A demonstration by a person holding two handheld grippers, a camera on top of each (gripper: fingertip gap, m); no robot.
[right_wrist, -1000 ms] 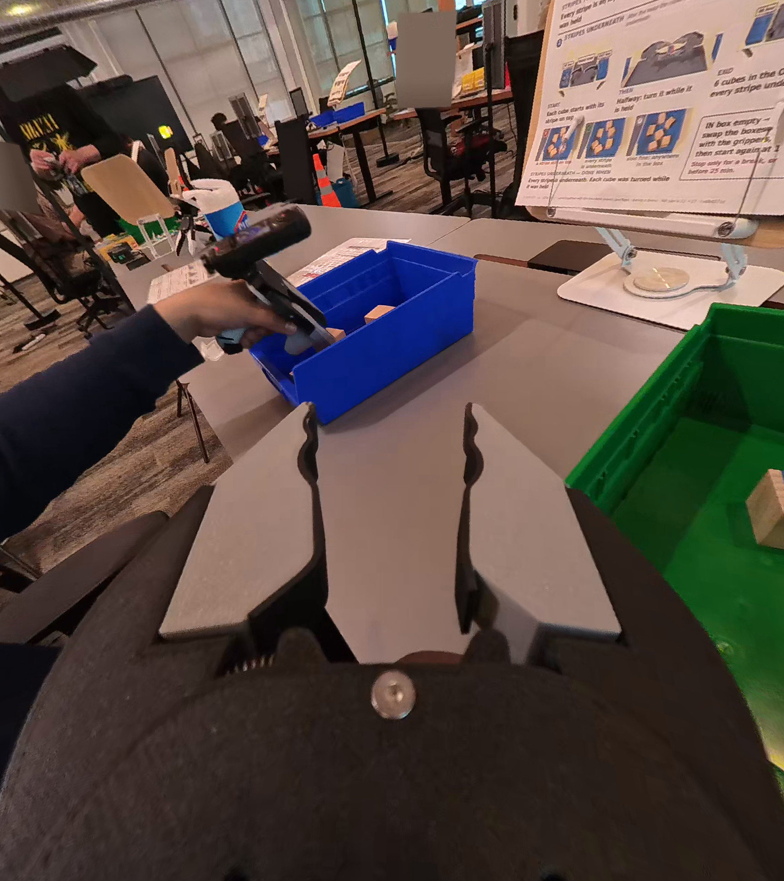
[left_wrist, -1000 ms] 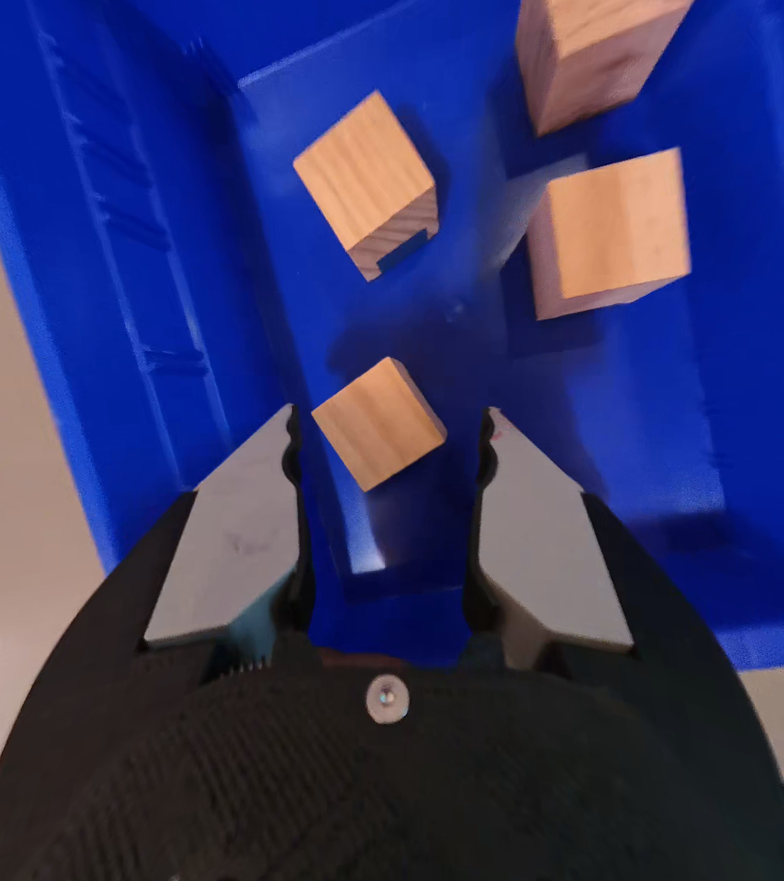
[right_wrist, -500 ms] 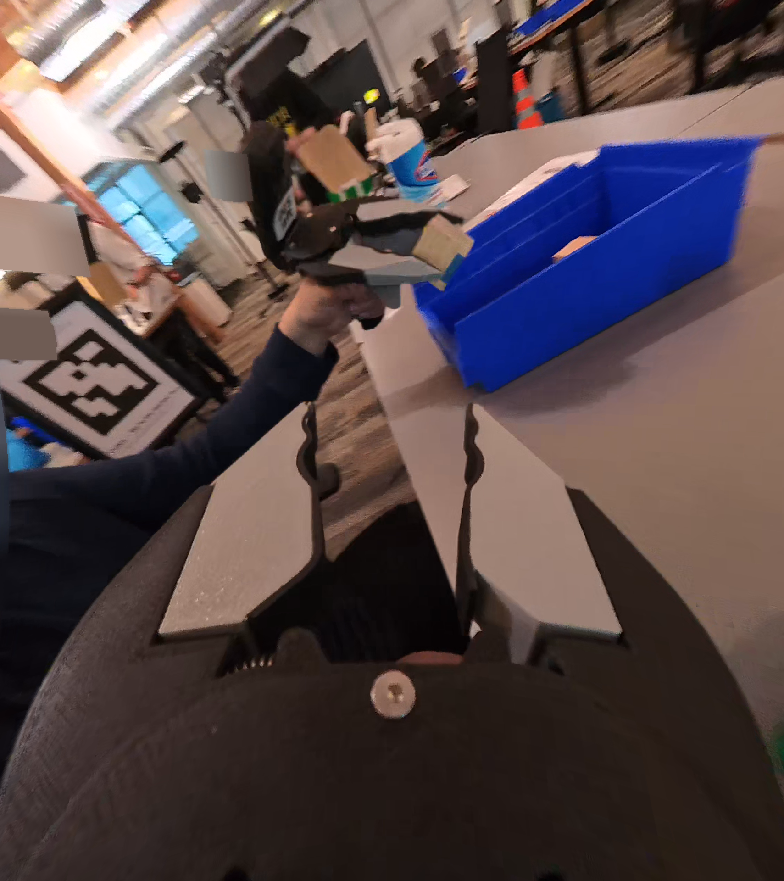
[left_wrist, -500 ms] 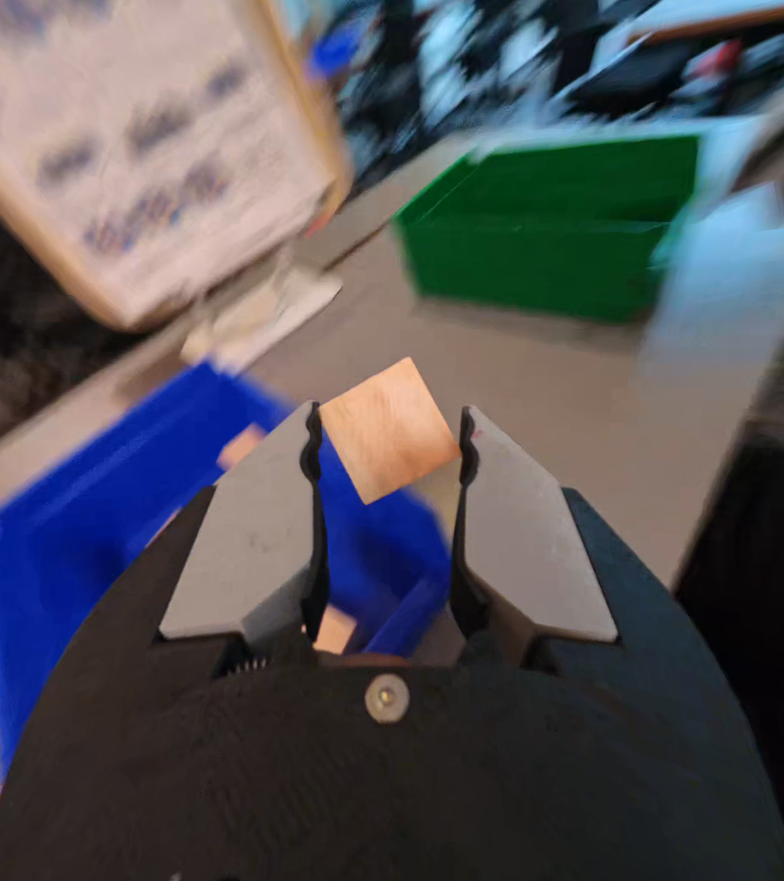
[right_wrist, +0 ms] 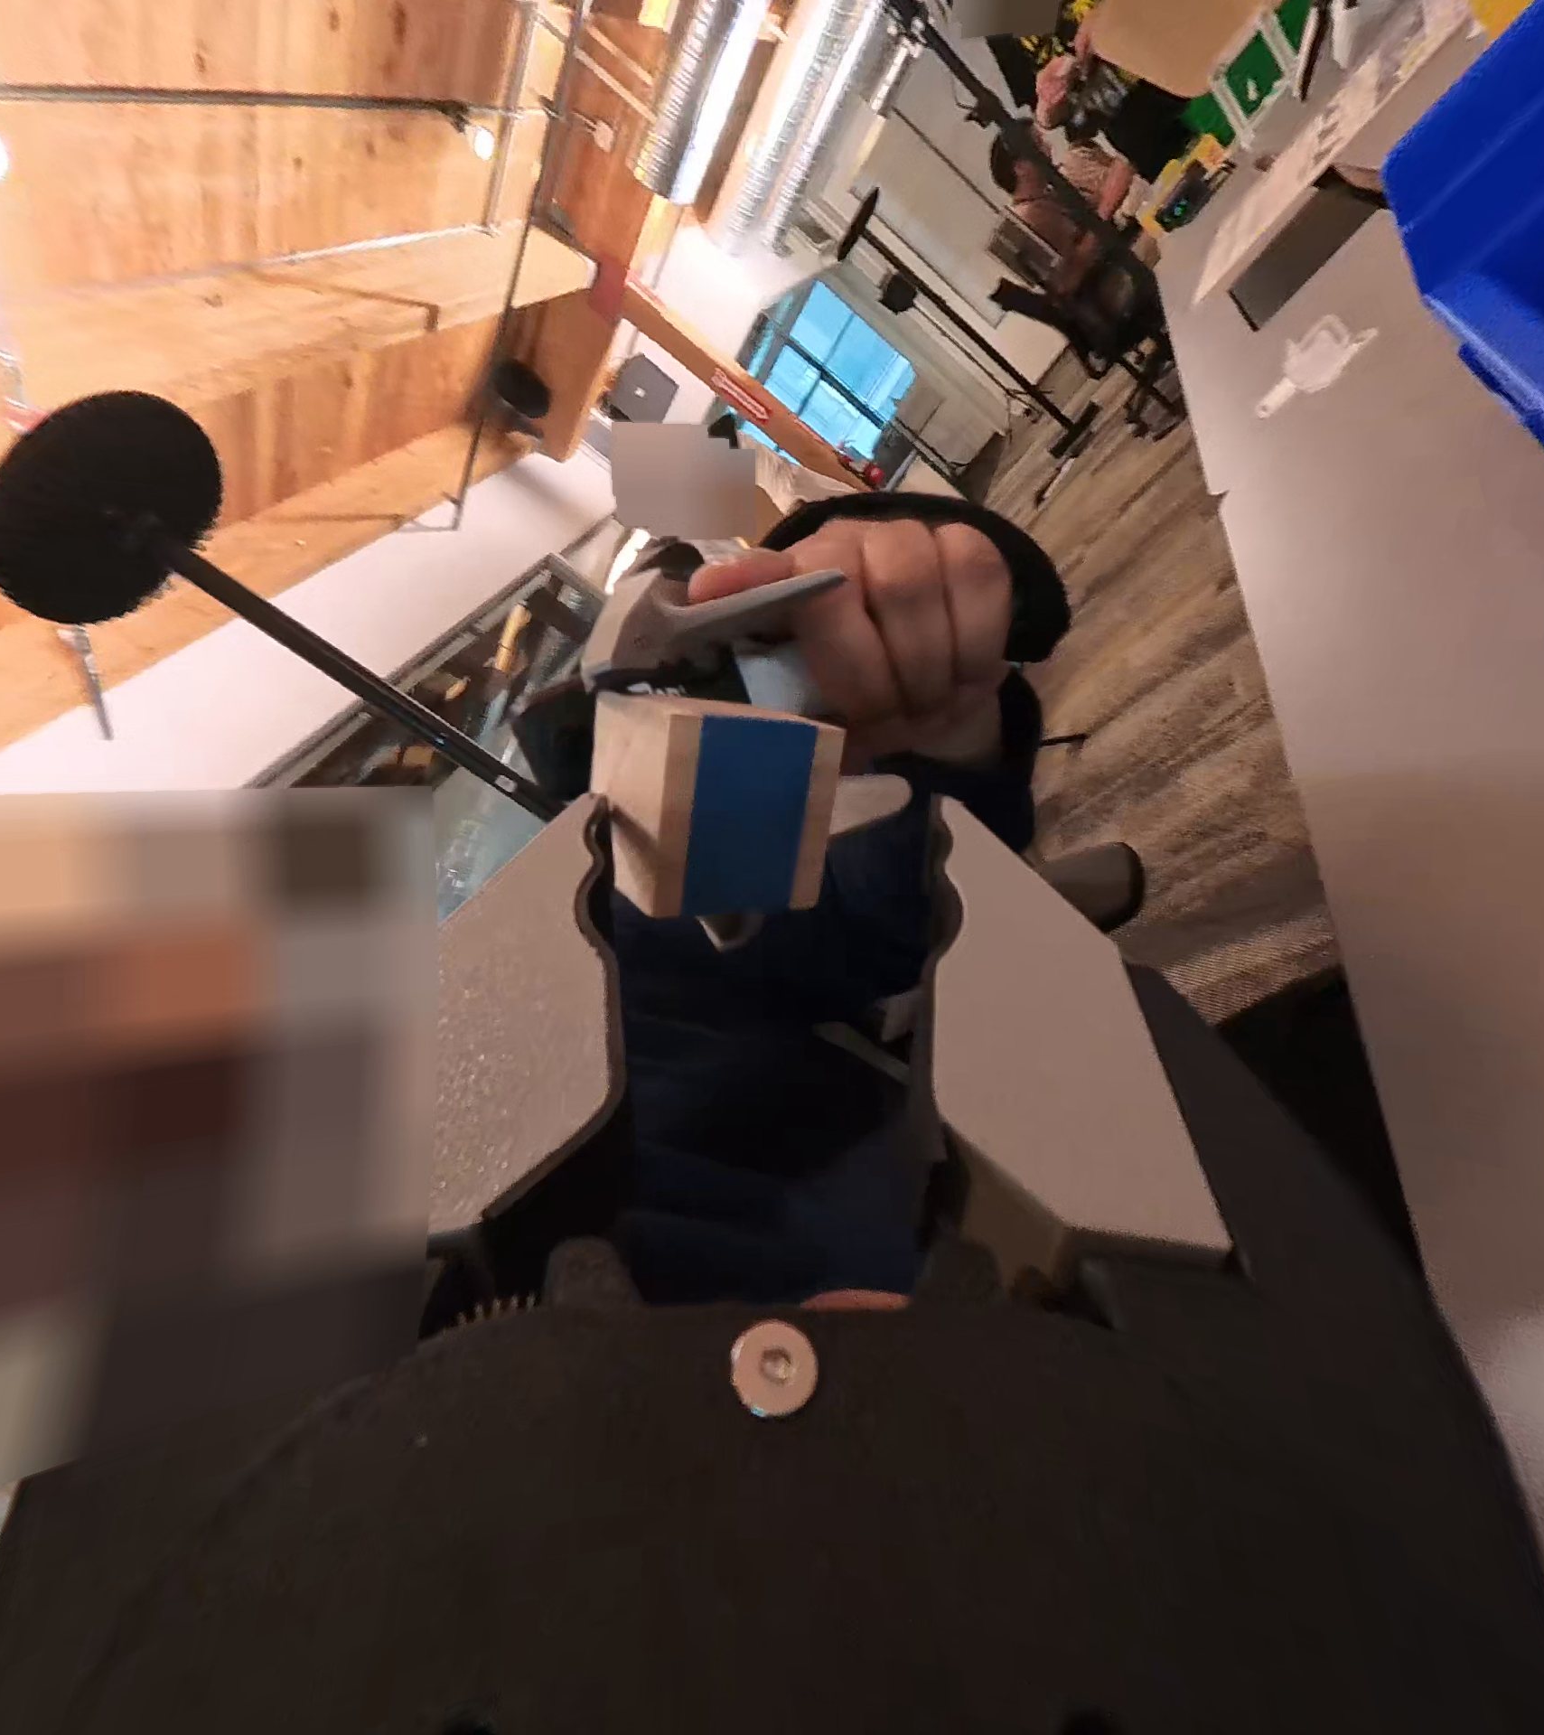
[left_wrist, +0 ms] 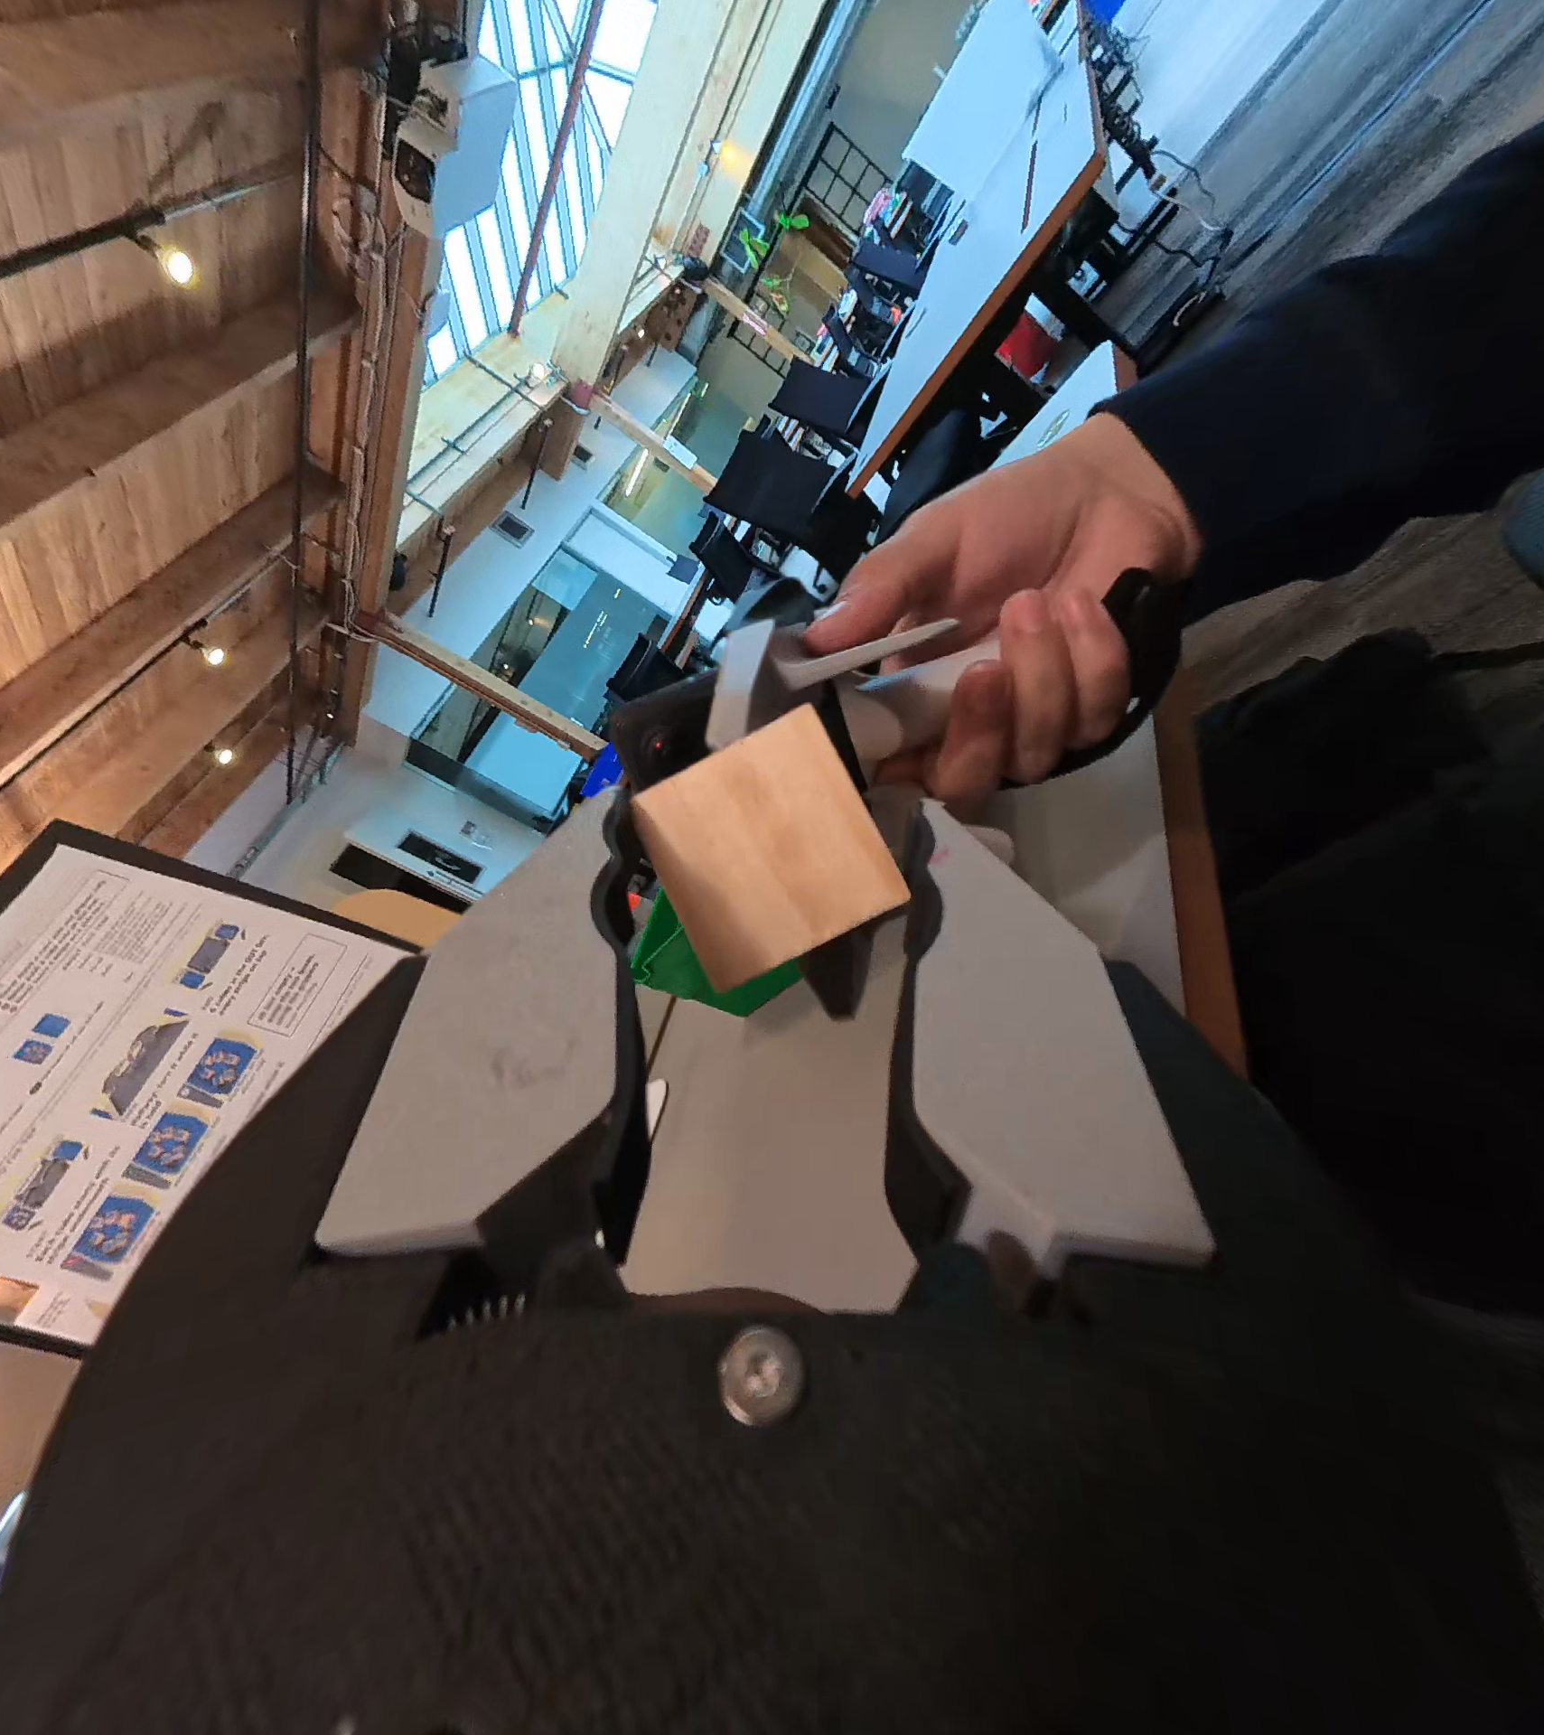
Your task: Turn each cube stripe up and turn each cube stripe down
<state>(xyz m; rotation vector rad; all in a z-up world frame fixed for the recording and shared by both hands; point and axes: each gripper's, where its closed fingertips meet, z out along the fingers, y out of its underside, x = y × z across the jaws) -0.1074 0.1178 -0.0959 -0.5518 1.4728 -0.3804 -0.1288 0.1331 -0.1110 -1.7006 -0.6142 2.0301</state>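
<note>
While the left tongs (left_wrist: 763,873) clamp a wooden cube (left_wrist: 768,859) in mid-air, the right tongs (right_wrist: 768,868) gape around its blue-striped face (right_wrist: 749,812); a blue bin (right_wrist: 1537,235) sits on the counter (right_wrist: 1453,845) beyond.

The grey table (right_wrist: 1425,657) carries a blue bin (right_wrist: 1537,207) at its edge.

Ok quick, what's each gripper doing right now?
Left gripper: closed on the blue-striped wooden cube.
Right gripper: open, straddling that cube, not gripping it.
</note>
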